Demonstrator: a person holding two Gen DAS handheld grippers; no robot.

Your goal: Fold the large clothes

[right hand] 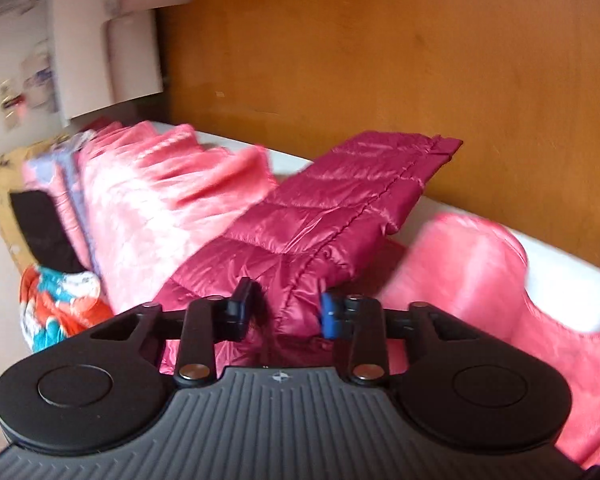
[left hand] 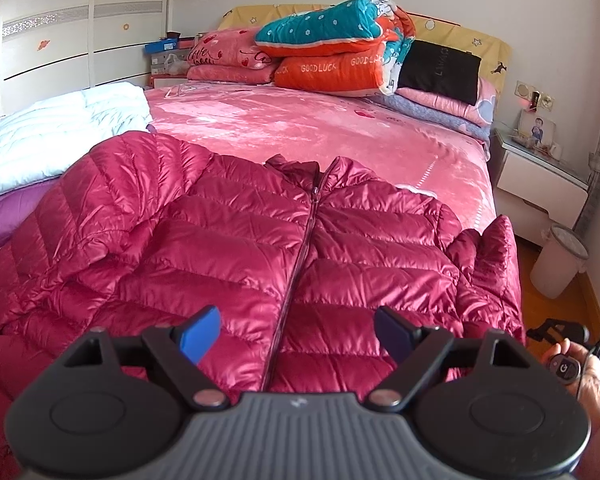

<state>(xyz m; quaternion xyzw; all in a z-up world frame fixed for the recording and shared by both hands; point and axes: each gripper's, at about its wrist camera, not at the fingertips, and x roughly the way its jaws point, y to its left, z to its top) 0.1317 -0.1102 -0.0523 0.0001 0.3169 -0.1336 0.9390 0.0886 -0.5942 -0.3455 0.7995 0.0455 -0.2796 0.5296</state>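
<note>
Left to right across the left wrist view: a white quilt (left hand: 56, 132) lies at the bed's far left edge, then the magenta down jacket (left hand: 228, 232) spread front-up on the pink bedspread (left hand: 300, 120), zipper (left hand: 300, 248) closed and running down the middle, collar toward the headboard; stacked pillows and a folded orange-teal comforter (left hand: 332, 52) sit at the head, well apart from the jacket. The jacket's left sleeve (left hand: 112, 184) lies out across the bed; the right sleeve (right hand: 340, 208) drapes over the bed's side edge above the wooden floor (right hand: 420, 60). The left gripper (left hand: 298, 334) hovers above the jacket's lower front, jaws spread wide, nothing between them. The right gripper (right hand: 286, 308) (view motion-blurred) sits at the base of the right sleeve with fabric between its fingers; the jaws are partly drawn in, but whether the pads actually pinch the cloth cannot be told. Judgement on handling: the jacket looks light, puffy and soft, and its glossy shell is likely slippery, so a shallow pinch on a quilted panel may slide off. Better holds are probably the stitched seams, the cuff, or the hem, where layers are firmer. Trapped air may make folds spring back; pressing flat after each fold seems advisable.
</note>
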